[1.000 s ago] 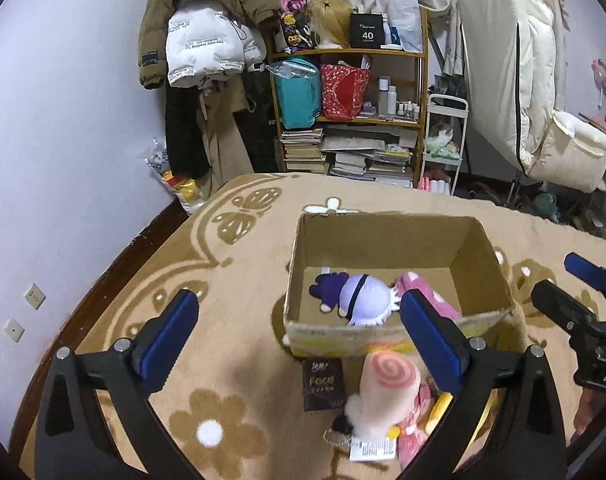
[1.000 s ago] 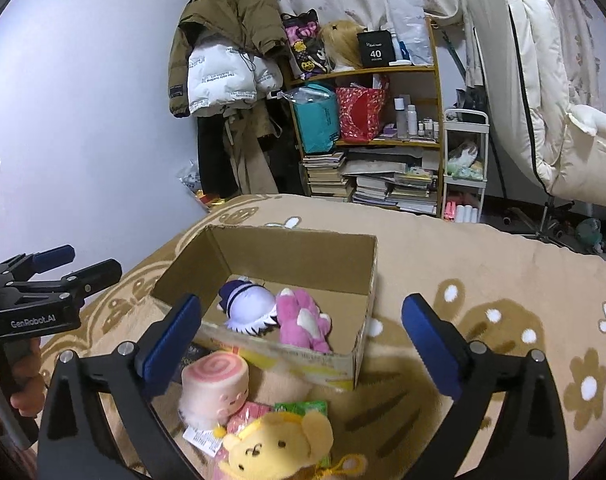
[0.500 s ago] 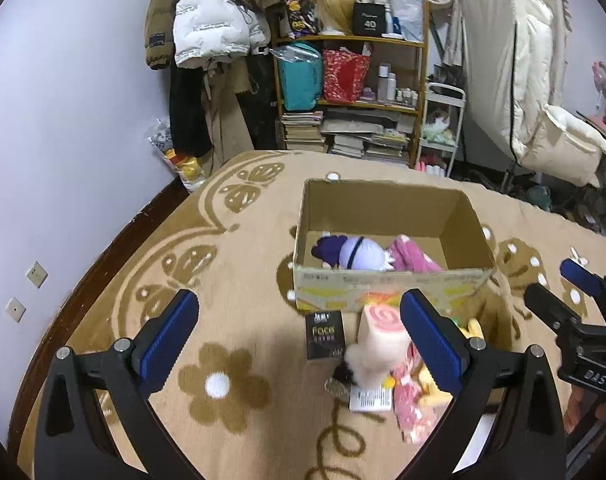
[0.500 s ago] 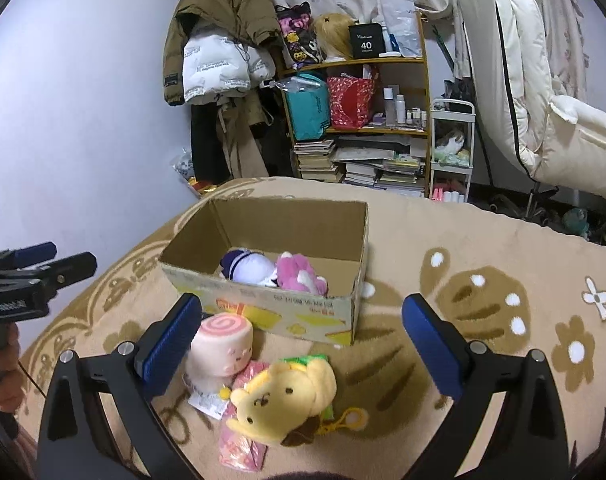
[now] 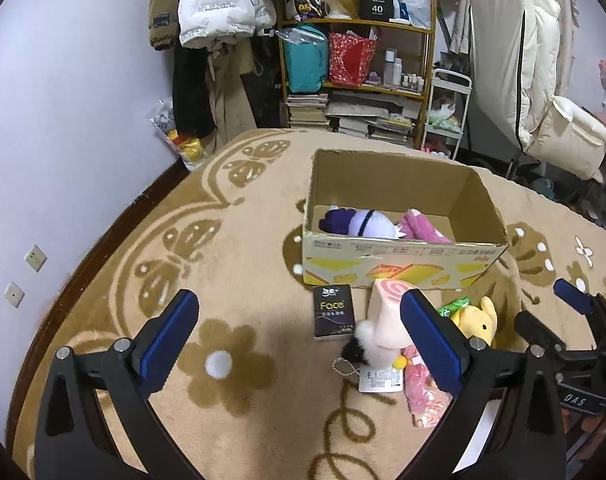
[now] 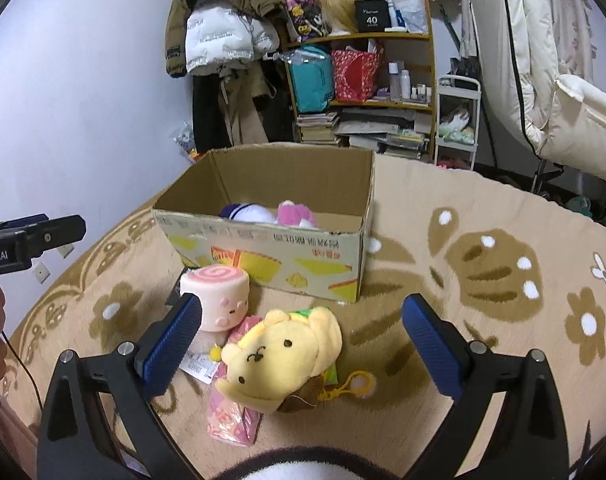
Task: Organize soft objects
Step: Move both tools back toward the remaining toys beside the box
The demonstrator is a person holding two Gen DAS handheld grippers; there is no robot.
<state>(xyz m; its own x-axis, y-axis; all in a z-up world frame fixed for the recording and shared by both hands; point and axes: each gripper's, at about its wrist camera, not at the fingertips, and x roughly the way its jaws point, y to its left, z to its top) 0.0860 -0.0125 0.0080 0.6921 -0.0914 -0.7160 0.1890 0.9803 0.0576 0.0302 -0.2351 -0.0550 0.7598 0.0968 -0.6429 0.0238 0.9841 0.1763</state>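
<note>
An open cardboard box sits on the carpet with a purple-white plush and a pink plush inside. In front of it lie a pink swirl-roll plush, a yellow bear plush, a pink packet and a black tissue pack. My left gripper is open and empty, above the carpet short of the pile. My right gripper is open, with the bear between its fingers, untouched.
A beige flower-patterned carpet covers the floor. A cluttered shelf, hanging coats and a white cart stand behind the box. The wall runs along the left. A white padded chair is at the right.
Both grippers have pulled back from the box and lifted, so the pile of plush toys in front of it has come into fuller view. Both stay open.
</note>
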